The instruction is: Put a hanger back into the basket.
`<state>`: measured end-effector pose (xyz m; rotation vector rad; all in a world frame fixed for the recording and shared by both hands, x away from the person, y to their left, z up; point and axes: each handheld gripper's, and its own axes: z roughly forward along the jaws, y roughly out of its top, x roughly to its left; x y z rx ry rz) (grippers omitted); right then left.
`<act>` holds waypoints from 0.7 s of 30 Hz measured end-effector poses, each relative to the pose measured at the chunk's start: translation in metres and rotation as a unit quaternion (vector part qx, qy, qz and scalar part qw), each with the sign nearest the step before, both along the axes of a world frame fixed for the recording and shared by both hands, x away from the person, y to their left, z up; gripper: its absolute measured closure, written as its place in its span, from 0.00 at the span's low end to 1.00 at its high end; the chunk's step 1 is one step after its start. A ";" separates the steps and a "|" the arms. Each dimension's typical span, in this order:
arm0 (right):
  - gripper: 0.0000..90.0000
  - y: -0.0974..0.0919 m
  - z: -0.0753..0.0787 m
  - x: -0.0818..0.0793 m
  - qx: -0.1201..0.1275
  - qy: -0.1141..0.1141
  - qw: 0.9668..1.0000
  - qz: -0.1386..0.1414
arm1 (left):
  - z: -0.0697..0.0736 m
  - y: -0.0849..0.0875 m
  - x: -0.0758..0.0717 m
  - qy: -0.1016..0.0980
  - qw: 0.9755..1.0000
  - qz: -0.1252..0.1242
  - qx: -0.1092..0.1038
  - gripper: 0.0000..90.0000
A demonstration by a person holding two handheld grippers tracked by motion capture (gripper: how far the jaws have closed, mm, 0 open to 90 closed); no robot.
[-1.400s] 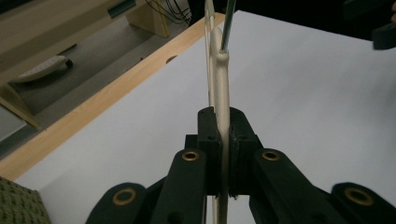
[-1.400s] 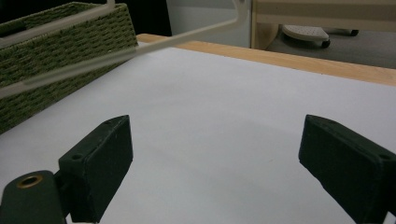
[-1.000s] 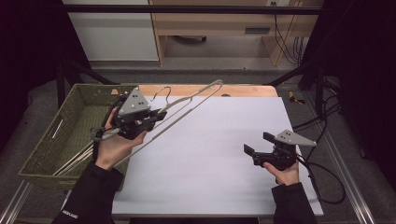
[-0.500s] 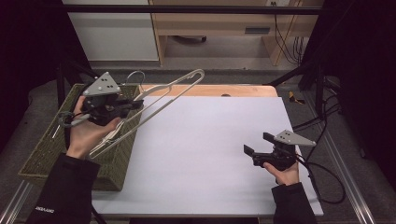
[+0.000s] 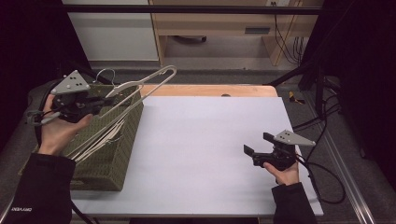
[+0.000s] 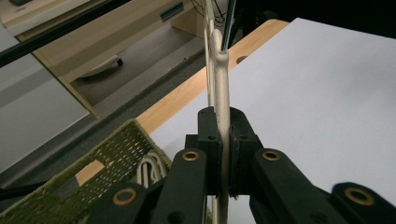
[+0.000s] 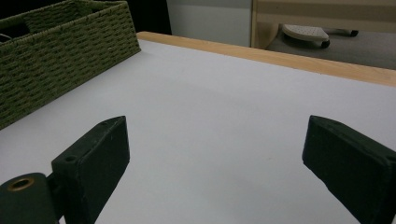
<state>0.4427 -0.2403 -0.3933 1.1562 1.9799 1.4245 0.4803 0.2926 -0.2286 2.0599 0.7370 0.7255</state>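
Hanger (image 5: 140,88), pale and wooden, is clamped between the closed jaws of the left tool (image 5: 95,105) and juts up and forward over the counter's (image 5: 205,140) left edge, above the woven basket (image 5: 119,154). More hangers (image 5: 100,137) lie inside that basket, which sits at the left edge. Wide bare counter spreads from the basket to the right edge. Near the front right corner the right tool (image 5: 250,151) hovers with jaws spread wide, gripping nothing.

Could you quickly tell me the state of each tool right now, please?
Left tool: closed on the hanger.
Right tool: open, holding nothing.
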 end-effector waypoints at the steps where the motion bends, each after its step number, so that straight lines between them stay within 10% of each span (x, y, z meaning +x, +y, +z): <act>1: 0.09 0.000 0.000 0.000 0.000 0.000 1.000 0.000 | -0.003 0.008 0.001 0.002 1.000 0.004 0.000 0.95; 21: 0.07 0.001 -0.001 -0.001 -0.005 -0.005 1.000 0.009 | -0.033 0.072 0.005 0.015 0.998 0.054 0.019 0.95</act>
